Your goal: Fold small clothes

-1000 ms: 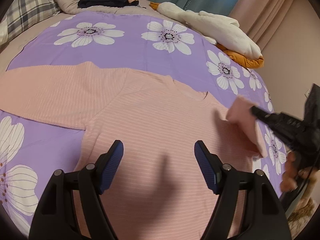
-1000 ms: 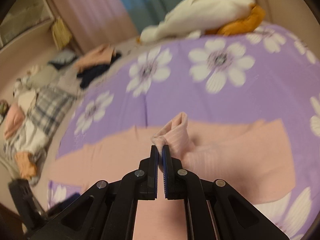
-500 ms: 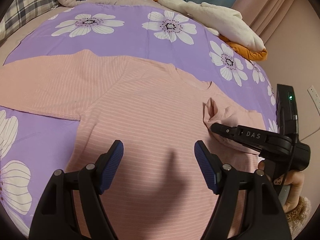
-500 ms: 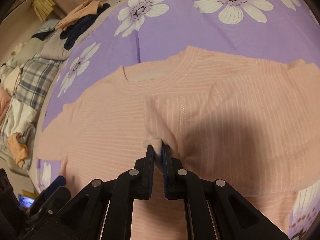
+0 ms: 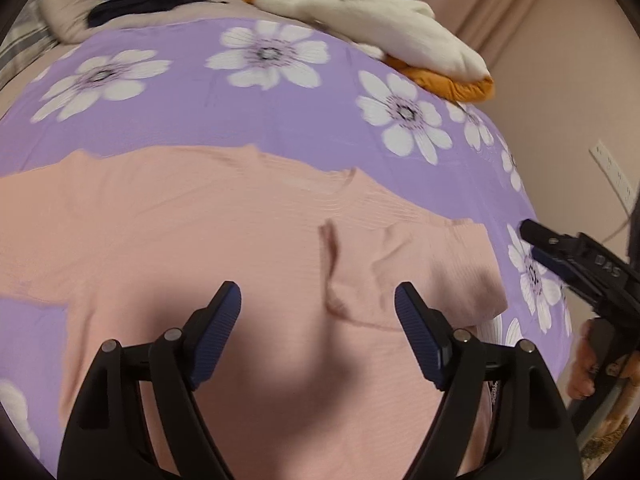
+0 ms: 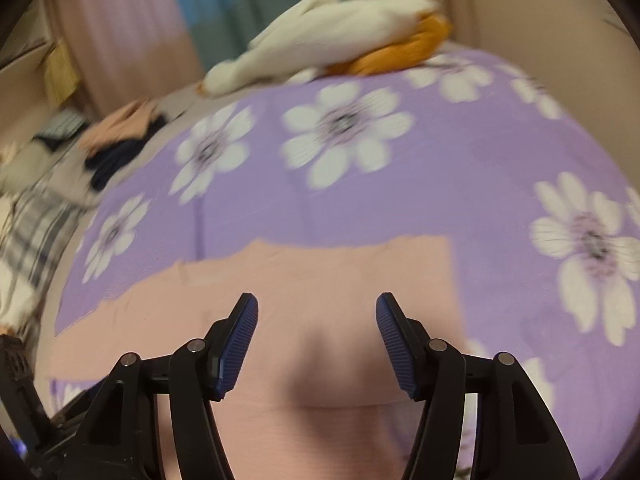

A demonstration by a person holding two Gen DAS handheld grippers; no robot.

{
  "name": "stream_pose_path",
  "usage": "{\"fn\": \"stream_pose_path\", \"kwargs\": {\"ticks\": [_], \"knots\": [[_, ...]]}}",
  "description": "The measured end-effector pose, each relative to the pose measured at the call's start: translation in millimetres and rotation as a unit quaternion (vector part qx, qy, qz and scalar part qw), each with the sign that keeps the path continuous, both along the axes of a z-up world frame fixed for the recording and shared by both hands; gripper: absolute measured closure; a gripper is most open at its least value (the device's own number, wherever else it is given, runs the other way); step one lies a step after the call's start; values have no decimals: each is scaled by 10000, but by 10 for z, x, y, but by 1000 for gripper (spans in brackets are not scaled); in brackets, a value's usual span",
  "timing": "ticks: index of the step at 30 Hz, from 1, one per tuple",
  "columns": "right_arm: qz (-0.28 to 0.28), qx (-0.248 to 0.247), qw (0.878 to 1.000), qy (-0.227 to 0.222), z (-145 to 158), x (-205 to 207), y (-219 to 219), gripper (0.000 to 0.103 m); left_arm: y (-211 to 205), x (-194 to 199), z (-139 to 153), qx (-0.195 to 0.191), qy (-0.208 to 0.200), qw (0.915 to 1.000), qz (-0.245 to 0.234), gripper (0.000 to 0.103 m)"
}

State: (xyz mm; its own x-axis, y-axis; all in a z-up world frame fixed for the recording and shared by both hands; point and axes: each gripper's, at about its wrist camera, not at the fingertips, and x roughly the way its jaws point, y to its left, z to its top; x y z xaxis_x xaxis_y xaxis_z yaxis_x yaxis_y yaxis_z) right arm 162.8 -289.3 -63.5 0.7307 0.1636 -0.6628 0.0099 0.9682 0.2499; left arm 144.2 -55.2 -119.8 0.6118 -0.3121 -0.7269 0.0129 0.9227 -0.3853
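Each wrist camera looked forward and steeply down along its own fingers, close above the pink shirt (image 5: 224,240) on the purple floral bedspread (image 5: 192,80). Both views shared the shirt, bedspread and white plush goose (image 6: 320,56) toward twelve o'clock.

a home bedroom: a bed under a purple sheet (image 5: 304,120) with white flowers, a plush goose toy (image 5: 384,28) at its far edge, heaped clothes (image 6: 116,140) and a plaid blanket (image 6: 36,232) alongside, long curtains (image 6: 224,12) behind, a wall socket (image 5: 614,170).

Plush goose (image 5: 384,28) on purple floral sheet (image 5: 192,120)
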Motion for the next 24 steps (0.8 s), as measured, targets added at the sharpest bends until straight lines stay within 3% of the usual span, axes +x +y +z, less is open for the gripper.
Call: {"fn": "stream_pose_path", "kwargs": {"ticks": [6, 10, 12, 17, 21, 24], "knots": [[-319, 122, 9994, -16, -13, 48, -301, 41, -288, 406, -305, -213, 469, 9980, -358, 25], [-437, 216, 9988, 49, -38, 71, -432, 41, -404, 519, -471, -509, 777, 9942, -538, 36], [-459, 238, 9986, 64, -49, 51, -467, 41, -473, 533, -485, -440, 681, 9950, -577, 43], [-538, 378, 9978, 123, -77, 43, -564, 41, -481, 575, -513, -367, 702, 9961, -388, 91], [-573, 435, 9973, 173, -111, 59, -598, 41, -445, 538, -422, -384, 534, 9976, -230, 93], [-584, 474, 9969, 238, -136, 80, -621, 41, -438, 445, -194, -279, 92, 9994, -203, 94]]}}
